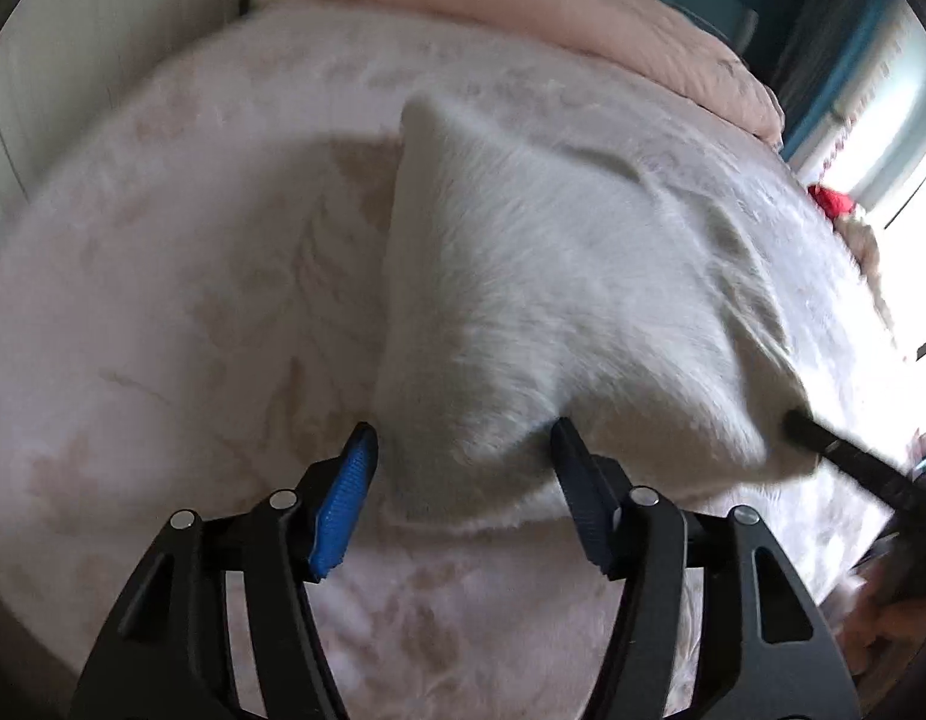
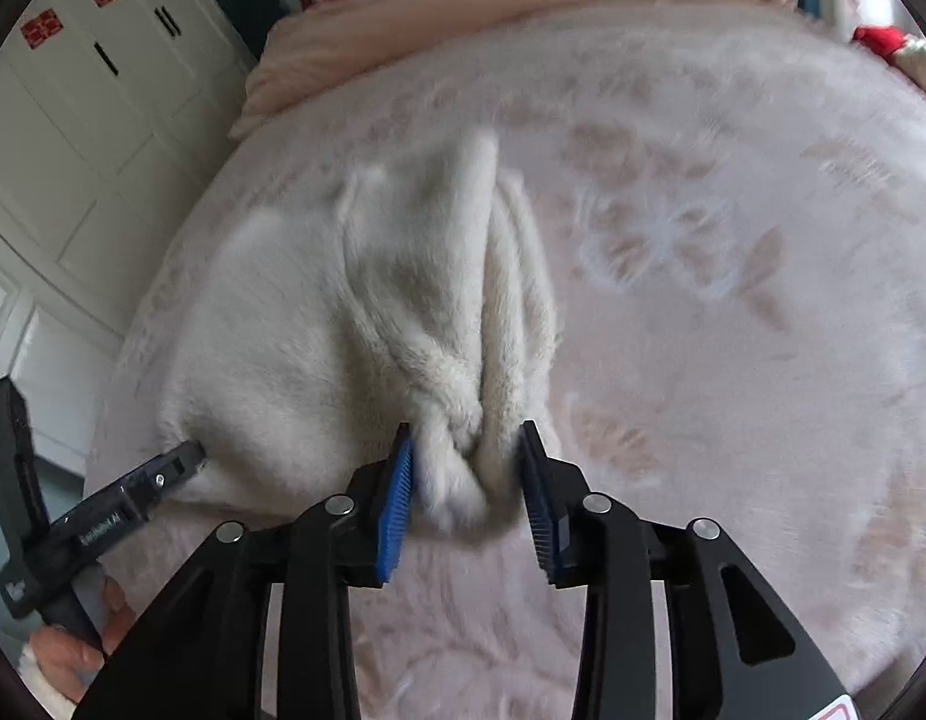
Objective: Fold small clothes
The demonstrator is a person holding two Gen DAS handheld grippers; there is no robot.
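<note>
**A bedroom at home**

I am working over a bed (image 2: 733,300), spread with a fluffy pale pink blanket bearing a faint leaf pattern. At its far end lies a bunched pink quilt (image 2: 463,30). To one side stand white wardrobe doors (image 2: 91,120) with dark handles and red paper squares stuck on them (decorations, though too blurred to read). Bright daylight comes through a window (image 1: 883,138) beside teal curtains (image 1: 835,60), and something red (image 1: 829,201) sits at the bed's edge.

Your way is open over the flat pink blanket (image 2: 733,252) to the right. The fluffy white cloth (image 2: 295,324) and folded quilt (image 2: 463,18) behind block you.
</note>
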